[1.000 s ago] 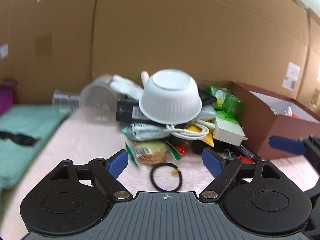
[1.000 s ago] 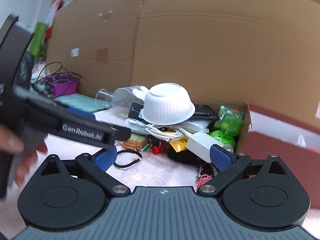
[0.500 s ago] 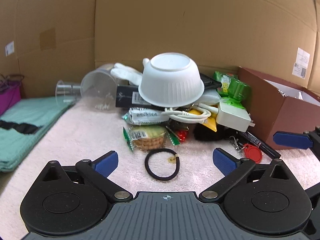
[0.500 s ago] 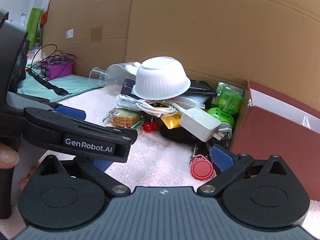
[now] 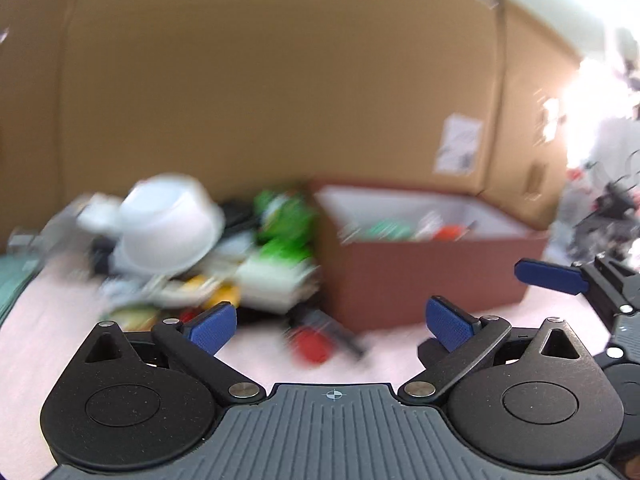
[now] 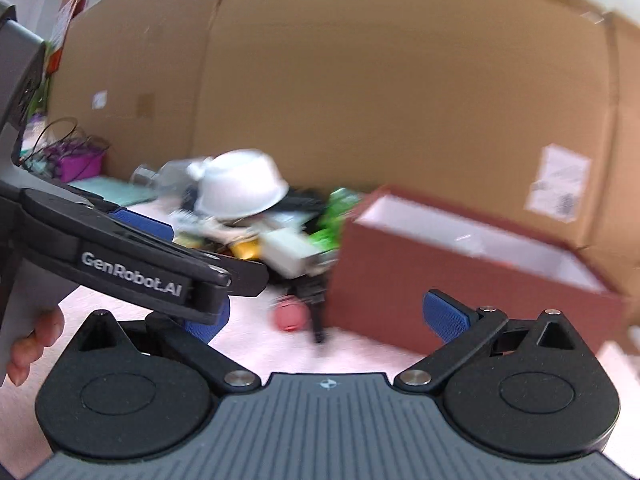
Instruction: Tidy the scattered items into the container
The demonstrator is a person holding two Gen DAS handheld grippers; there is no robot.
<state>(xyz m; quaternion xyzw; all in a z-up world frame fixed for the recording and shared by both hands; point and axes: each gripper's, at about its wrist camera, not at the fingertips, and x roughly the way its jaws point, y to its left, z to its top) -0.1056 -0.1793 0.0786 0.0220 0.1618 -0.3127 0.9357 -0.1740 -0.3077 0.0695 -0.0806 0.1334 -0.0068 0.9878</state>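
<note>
Both views are motion-blurred. A brown box [image 5: 420, 280] with a white inside stands on the pink mat, holding several small items; it also shows in the right wrist view [image 6: 460, 288]. Left of it lies a pile of clutter topped by an upturned white bowl [image 5: 168, 228] [image 6: 244, 188], with green packets [image 5: 284, 216] and a white charger [image 6: 292, 252]. A red key tag [image 5: 312, 344] [image 6: 290, 318] lies on the mat near the box corner. My left gripper [image 5: 332, 324] is open and empty above the tag. My right gripper [image 6: 324, 318] is open and empty.
A cardboard wall [image 5: 280, 80] runs behind everything. A green cloth [image 6: 116, 190] and a purple basket [image 6: 80, 162] lie at far left. The left gripper's body [image 6: 132, 264] crosses the right wrist view's left side; the right gripper's finger [image 5: 552, 276] shows at right.
Both cameras have swung right, so the brown box now fills the middle and the clutter pile has slid left. Both grippers stay open and empty.
</note>
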